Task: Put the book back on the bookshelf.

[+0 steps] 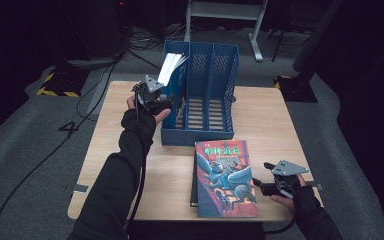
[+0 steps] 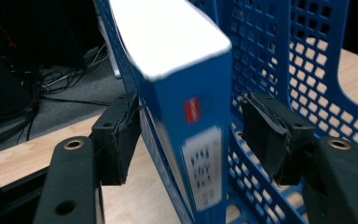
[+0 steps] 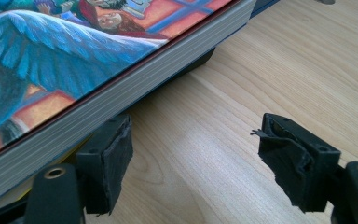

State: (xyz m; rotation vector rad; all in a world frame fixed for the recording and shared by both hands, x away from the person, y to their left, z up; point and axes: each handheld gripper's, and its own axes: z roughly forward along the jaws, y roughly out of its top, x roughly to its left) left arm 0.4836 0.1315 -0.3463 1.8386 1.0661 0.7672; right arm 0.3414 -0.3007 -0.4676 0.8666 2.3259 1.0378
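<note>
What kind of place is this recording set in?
Probably a lab or studio workspace: a wooden table on grey carpet, loose cables on the floor, a blue file rack, dark surroundings.

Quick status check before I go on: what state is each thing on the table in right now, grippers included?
Blue book: upright, tilted, in the leftmost slot, between the left jaws.
Blue file rack: standing, its other two slots empty.
Illustrated book: flat, cover up, on a darker book.
Left gripper: open, pads clear of the blue book.
Right gripper: open, holding nothing, beside the illustrated book.
</note>
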